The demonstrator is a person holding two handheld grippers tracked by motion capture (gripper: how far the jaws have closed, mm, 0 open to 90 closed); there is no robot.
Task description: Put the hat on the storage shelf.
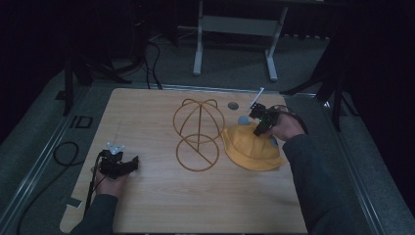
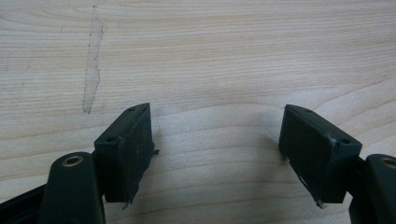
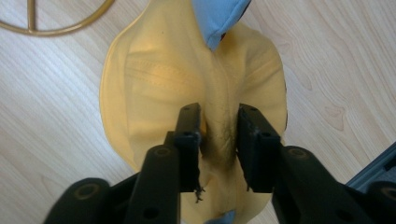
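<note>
A soft yellow cap [image 1: 252,149] lies on the right side of the wooden table [image 1: 147,205], crumpled, with its cloth pushed up into a ridge down the middle. In the right gripper view the fabric is pale yellow with stitched seams, and a light-blue part [image 3: 215,16] shows at its far end, a smaller bit of blue at the near edge.

The right gripper [image 1: 259,128] comes down on the cap from the right, held in a hand with a dark sleeve. Its jaws are drawn close together and pinch the raised fold of yellow cloth between the pads [image 3: 252,140]; the ridge fills the narrow gap. The left gripper [image 1: 128,165] rests low over the near left of the table, well apart from the cap. Its jaws stand spread wide with only bare wood between them.

Just left of the cap stands a golden wire stand [image 1: 198,134], a domed cage of hoops over a round base ring; the cap's left edge lies just beside that ring. A small grey disc [image 1: 233,105] sits in the tabletop farther back, and a thin white stick [image 1: 257,97] rises near the right gripper
</note>
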